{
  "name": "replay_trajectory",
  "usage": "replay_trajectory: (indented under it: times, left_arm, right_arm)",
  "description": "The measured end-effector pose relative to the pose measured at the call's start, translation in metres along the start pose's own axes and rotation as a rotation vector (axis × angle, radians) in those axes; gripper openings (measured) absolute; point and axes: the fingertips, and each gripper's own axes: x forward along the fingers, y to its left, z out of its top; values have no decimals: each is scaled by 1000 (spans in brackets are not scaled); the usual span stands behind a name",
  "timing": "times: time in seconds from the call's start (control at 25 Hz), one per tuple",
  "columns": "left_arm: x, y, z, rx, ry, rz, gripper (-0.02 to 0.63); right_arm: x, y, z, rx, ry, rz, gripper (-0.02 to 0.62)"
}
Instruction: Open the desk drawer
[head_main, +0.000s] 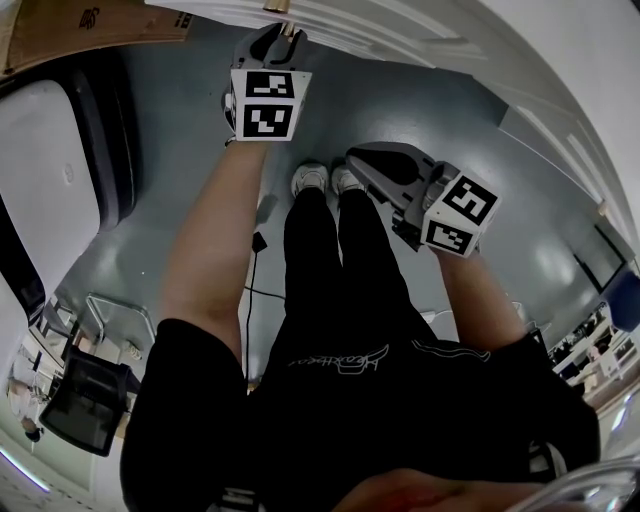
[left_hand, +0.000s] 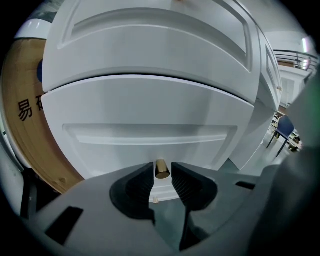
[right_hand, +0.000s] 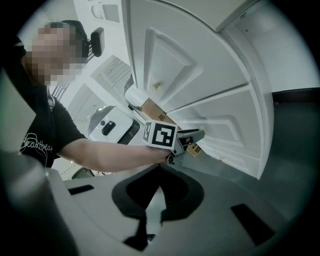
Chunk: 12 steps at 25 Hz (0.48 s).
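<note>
Head view: the left gripper (head_main: 284, 33) is reaching to the brass knob (head_main: 277, 7) on the white drawer front (head_main: 380, 25), at the top edge of the view. The right gripper (head_main: 354, 160) is hanging well below and to the right of the knob, over the grey floor (head_main: 180, 120), just beside the person's shoes (head_main: 325, 180). A cardboard box (head_main: 90, 25) is lying to the left of the knob.

Left gripper view: the jaws are clenching on the knob (left_hand: 162, 169), one pad against each side of it. The knob is sitting at the lower middle of the drawer front (left_hand: 150, 112), under its recessed panel. A second white front (left_hand: 150, 45) is sitting above the knob, parted from the lower one by a dark seam. The cardboard box (left_hand: 20, 130) is standing left of the knob and a blue chair (left_hand: 285, 127) far to its right. Whether the drawer is pulled out at all cannot be told.

Right gripper view: the right gripper's jaws are resting together, grasping nothing. It is looking across at the left gripper (right_hand: 197, 135), which is pointing at the lower drawer front (right_hand: 235, 120); the knob itself is too small to make out here.
</note>
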Motion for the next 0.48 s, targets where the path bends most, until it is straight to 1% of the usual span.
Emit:
replay_trajectory:
  times: [0.12, 0.32, 0.48]
  left_arm:
    - [1, 1, 1, -14, -11, -2, 84]
    - [1, 1, 0, -17, -10, -15, 81]
    - [1, 1, 0, -15, -1, -15, 80]
  right_arm:
    - [3, 2, 1, -1, -5, 7, 6]
    - [4, 2, -1, 4, -7, 7, 6]
    - [5, 4, 5, -10, -30, -3, 6]
